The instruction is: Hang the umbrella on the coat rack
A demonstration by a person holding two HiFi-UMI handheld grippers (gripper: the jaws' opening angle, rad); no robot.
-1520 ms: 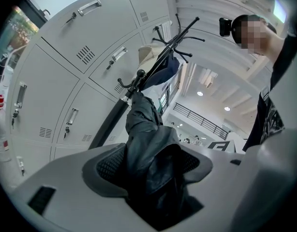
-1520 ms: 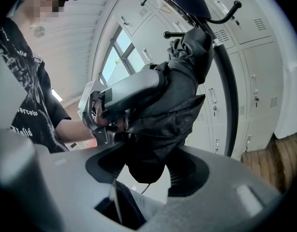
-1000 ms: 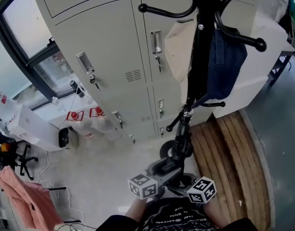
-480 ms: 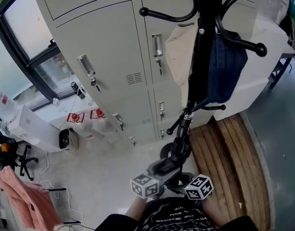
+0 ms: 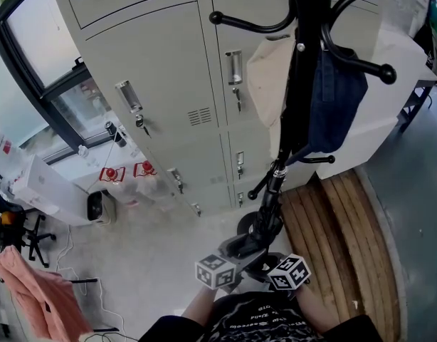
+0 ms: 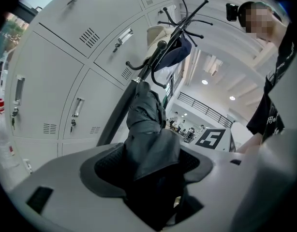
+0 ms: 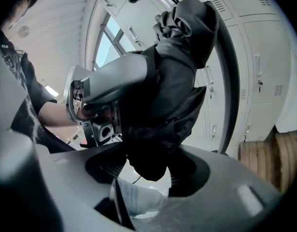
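Closest to the camera, low in the head view, the person's forearms meet with both tools side by side. The left gripper (image 5: 238,249) has its jaws closed on the folded black umbrella (image 5: 270,205). In the left gripper view the dark fabric (image 6: 146,124) fills the space between the pads, which press on it from both sides. The right gripper (image 5: 267,263) sits just beside it and a little lower on the bundle. Its own view shows the jaws standing wide but clamped on the thick, bunched end of the canopy (image 7: 172,81), with the grey body of the other tool touching the cloth just above.

From this double grip the umbrella slants up and away, its far end lying close against the pole of the black coat rack (image 5: 304,63), below the upper hooks and hung on none of them. A navy garment (image 5: 336,91) and a beige cloth item (image 5: 265,77) hang from the rack's arms.

Beside the rack's foot, on the right, lies a round slatted wooden platform (image 5: 339,226). Behind the rack stands a wall of pale grey lockers (image 5: 161,84) with keyed handles. Further left is a dark-framed window (image 5: 33,41), and a pink cloth (image 5: 33,291) shows at the lower left corner.
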